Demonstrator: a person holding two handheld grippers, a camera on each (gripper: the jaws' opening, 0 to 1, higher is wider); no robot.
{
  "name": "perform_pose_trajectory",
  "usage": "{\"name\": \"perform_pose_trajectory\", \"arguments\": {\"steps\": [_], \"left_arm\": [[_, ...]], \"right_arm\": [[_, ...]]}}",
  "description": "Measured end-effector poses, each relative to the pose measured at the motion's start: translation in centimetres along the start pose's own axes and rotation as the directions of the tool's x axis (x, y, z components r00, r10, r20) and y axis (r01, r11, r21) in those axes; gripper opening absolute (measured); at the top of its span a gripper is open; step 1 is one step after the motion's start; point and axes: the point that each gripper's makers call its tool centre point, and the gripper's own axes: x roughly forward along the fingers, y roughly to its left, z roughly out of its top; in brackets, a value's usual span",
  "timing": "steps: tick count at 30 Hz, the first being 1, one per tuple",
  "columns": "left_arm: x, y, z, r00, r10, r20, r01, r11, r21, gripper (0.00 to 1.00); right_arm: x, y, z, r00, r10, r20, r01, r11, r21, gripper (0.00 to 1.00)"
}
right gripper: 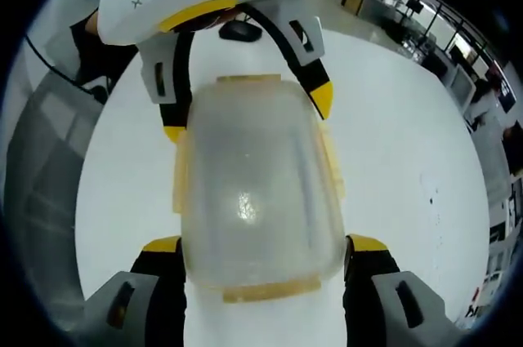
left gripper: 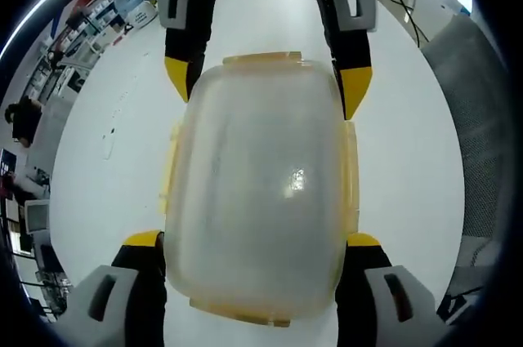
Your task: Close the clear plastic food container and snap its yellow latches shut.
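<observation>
Fingers of the left gripper spread wide, flanking the near end of the clear plastic food container; whether pressing its side walls or just beside them, cannot tell. Same on the right gripper: spread, yellow tips beside the box's near end as seen in the right gripper view. Each gripper at the far end in the other's view. Container lying between the two, on the white table, lid on; yellow latches along the edges, whether snapped down or not, too blurred to judge.

Likely light and apparently empty, thin-walled, somewhat flexible, smooth enough to slip under a squeeze. Best steadied at the stiff rim corners, not mid-wall. Latches probably stiff at the hinge, needing a firm press toward the wall.
</observation>
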Motion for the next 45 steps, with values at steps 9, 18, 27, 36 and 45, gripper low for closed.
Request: {"name": "perform_pose_trajectory", "arguments": {"steps": [9, 18, 27, 36, 45], "left_arm": [[-0.01, -0.02, -0.03, 1.000, -0.002, 0.000, 0.002, 1.000, 0.000, 0.88], [0.01, 0.10, -0.01, 1.000, 0.002, 0.000, -0.002, 1.000, 0.001, 0.88], [-0.05, 0.13, 0.02, 1.000, 0.004, 0.000, -0.004, 1.000, 0.000, 0.88], [-0.14, 0.04, 0.05, 1.000, 0.007, 0.022, -0.007, 1.000, -0.011, 0.88], [-0.57, -0.14, -0.20, 0.999, 0.036, 0.036, -0.036, 0.999, 0.009, 0.89]], "right_arm": [[0.08, 0.00, 0.02, 1.000, -0.006, 0.004, 0.006, 1.000, -0.002, 0.80], [0.16, -0.16, -0.01, 1.000, -0.013, -0.001, 0.013, 1.000, -0.006, 0.81], [0.10, -0.15, 0.01, 1.000, -0.017, 0.002, 0.017, 1.000, -0.006, 0.81], [0.35, -0.14, 0.01, 1.000, -0.028, -0.005, 0.028, 0.999, -0.019, 0.83], [-0.02, -0.23, 0.46, 0.998, -0.058, 0.033, 0.059, 0.998, -0.019, 0.83]]}}
